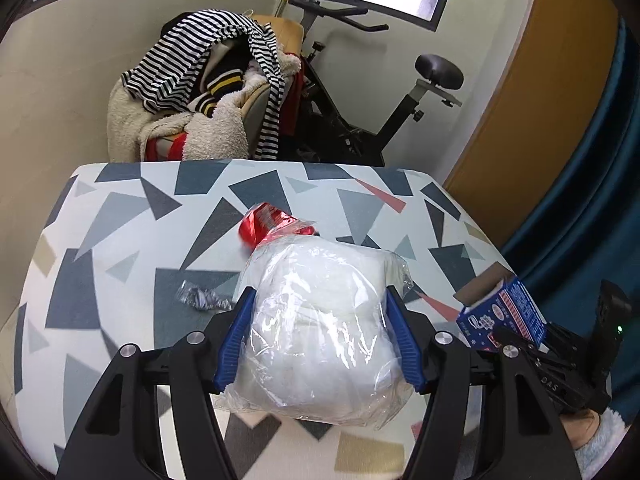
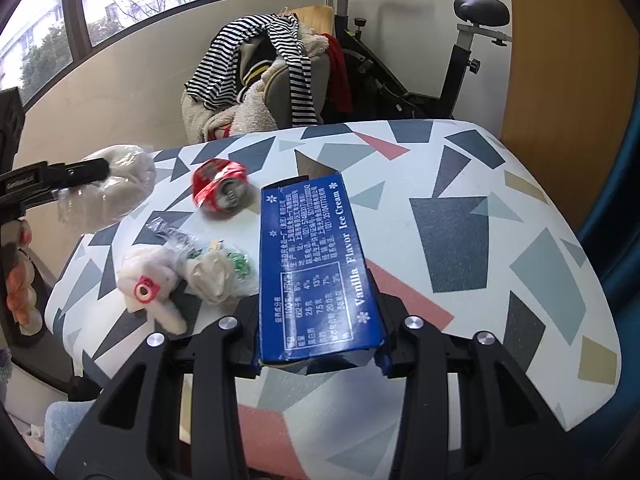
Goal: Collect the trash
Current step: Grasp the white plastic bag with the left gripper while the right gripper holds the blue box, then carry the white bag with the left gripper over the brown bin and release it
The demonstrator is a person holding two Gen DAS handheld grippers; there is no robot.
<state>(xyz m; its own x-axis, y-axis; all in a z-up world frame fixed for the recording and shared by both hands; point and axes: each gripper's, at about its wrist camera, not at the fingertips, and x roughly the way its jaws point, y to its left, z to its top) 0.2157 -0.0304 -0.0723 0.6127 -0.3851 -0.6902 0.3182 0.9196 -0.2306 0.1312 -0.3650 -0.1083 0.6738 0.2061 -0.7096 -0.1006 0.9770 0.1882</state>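
Note:
My left gripper (image 1: 319, 292) is shut on a clear plastic bag of white stuff (image 1: 320, 332), its blue pads pressing both sides, lifted above the patterned table (image 1: 120, 240). Behind the bag a crushed red can (image 1: 272, 226) lies on the table, and a small crumpled wrapper (image 1: 204, 298) lies to the left. My right gripper (image 2: 318, 320) is shut on a blue ice cream box (image 2: 312, 248) held over the table (image 2: 480, 200). In the right wrist view the left gripper (image 2: 102, 172) and its bag (image 2: 116, 200) hang at the left, with the can (image 2: 218, 190) nearby.
White crumpled trash with a pink ring (image 2: 148, 284) and a clear wrapper with green bits (image 2: 224, 268) lie on the table's left part. Beyond the far edge stand a chair heaped with striped clothes (image 1: 208, 80) and an exercise bike (image 1: 360, 120). A wooden panel (image 1: 540, 120) is at the right.

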